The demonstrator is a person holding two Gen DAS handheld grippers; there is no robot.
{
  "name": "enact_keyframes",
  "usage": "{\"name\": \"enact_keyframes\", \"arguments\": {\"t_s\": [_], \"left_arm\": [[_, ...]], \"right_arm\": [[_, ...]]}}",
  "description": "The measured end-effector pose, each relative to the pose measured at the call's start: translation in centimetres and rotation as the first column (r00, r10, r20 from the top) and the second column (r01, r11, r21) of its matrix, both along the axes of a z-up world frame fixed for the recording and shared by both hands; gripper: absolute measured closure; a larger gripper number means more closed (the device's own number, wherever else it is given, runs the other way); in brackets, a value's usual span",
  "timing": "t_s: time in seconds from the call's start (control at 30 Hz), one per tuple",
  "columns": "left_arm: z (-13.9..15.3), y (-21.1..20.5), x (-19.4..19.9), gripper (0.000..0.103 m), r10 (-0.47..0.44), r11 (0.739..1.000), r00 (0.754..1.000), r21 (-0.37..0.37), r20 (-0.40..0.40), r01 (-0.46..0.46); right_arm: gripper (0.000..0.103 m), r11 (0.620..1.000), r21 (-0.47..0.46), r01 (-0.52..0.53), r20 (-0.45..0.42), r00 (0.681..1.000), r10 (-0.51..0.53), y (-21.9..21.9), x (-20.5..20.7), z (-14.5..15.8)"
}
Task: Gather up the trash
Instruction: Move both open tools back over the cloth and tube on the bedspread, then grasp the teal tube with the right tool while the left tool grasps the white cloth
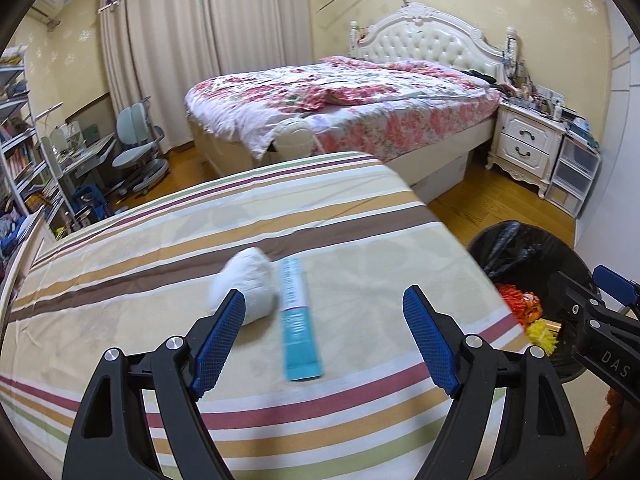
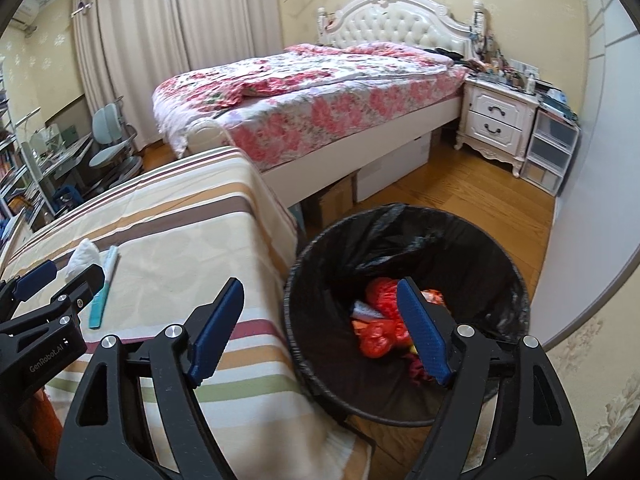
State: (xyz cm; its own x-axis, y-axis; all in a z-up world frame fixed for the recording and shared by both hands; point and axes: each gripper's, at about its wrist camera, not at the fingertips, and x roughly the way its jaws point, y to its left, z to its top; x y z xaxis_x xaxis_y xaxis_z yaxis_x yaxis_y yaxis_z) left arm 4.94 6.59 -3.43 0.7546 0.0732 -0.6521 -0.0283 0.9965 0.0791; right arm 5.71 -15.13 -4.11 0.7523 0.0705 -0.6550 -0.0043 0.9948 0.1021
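On the striped tablecloth (image 1: 160,240) lie a crumpled white paper ball (image 1: 244,284) and a long teal box (image 1: 298,316), side by side. My left gripper (image 1: 324,294) hovers open just before them; the ball is by its left fingertip and the box lies between the jaws, untouched. To the right of the table stands a black-lined trash bin (image 2: 460,248) with red and yellow trash (image 2: 376,332) inside. My right gripper (image 2: 320,284) hangs open and empty over the bin's near left rim. The right wrist view also shows the ball (image 2: 84,256), box (image 2: 104,288) and left gripper (image 2: 72,272).
A floral bed (image 2: 320,112) stands behind the table, with boxes beneath it. A white nightstand (image 2: 496,124) and plastic drawers (image 2: 552,152) are at the far right. A desk, chair (image 1: 140,148) and bookshelf fill the left. Wooden floor (image 2: 460,192) shows beyond the bin.
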Motion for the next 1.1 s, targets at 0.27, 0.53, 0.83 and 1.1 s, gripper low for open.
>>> {"name": "enact_keyframes", "arguments": {"t_s": [0.27, 0.53, 0.83, 1.1], "left_arm": [[0.2, 5.3, -1.5, 0.024, 0.096, 0.995, 0.995, -0.018, -0.004, -0.096], [-0.3, 9.8, -2.7, 0.024, 0.181, 0.983, 0.983, -0.02, -0.012, -0.181], [-1.0, 14.4, -3.6, 0.024, 0.272, 0.961, 0.962, -0.037, -0.036, -0.274], [-1.5, 15.4, -3.8, 0.024, 0.284, 0.956, 0.958, -0.055, -0.049, -0.287]], "right_arm": [[0.026, 0.993, -0.009, -0.114, -0.012, 0.993, 0.114, 5.3, 0.3, 0.2], [0.026, 0.972, -0.035, -0.234, -0.025, 0.972, 0.233, 11.5, 0.5, 0.5], [0.029, 0.944, -0.064, -0.323, -0.069, 0.945, 0.318, 16.9, 1.1, -0.2], [0.052, 0.925, -0.102, -0.365, -0.132, 0.927, 0.352, 19.7, 1.8, -1.4]]}}
